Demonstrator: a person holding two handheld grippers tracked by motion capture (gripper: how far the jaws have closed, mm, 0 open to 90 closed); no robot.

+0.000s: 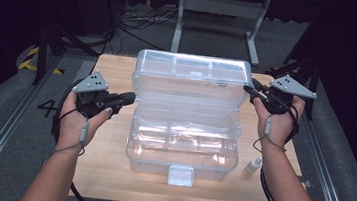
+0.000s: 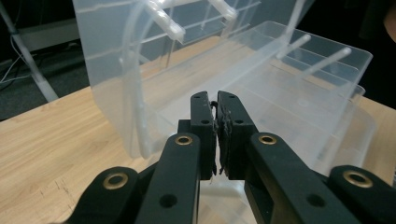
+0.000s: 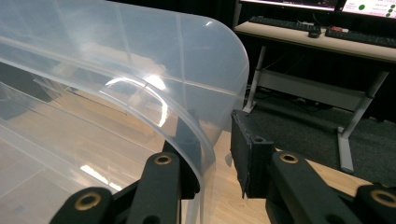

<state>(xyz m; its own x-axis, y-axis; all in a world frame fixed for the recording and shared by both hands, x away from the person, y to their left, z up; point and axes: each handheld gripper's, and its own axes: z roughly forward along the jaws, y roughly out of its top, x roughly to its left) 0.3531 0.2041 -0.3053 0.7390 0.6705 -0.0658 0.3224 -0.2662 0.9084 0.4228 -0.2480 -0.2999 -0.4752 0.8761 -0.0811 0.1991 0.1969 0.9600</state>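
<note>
1. Dark room w/ grey floor, cables and a metal frame behind; a light wood bench [image 1: 108,173] sits in the middle.
2. Clear plastic box [image 1: 181,151] stands at bench centre, its lid [image 1: 191,77] raised upright at the back; a white latch [image 1: 180,175] shows on the front wall.
3. Small white bottle [image 1: 254,165] lies on the bench just beside the box's front right corner.
4. Left gripper [image 1: 129,97], held in the left hand [image 1: 76,120], points at the box's left side, close to the wall near the hinge line. In the left gripper view its fingers [image 2: 205,123] are pressed together w/ nothing between them.
5. Right gripper [image 1: 249,90], held in the right hand [image 1: 277,123], is at the lid's right edge. In the right gripper view its fingers [image 3: 250,149] are apart, and the lid's curved rim sits between them; one finger is behind the plastic, the other outside. Can't tell if either one touches the rim.
</note>
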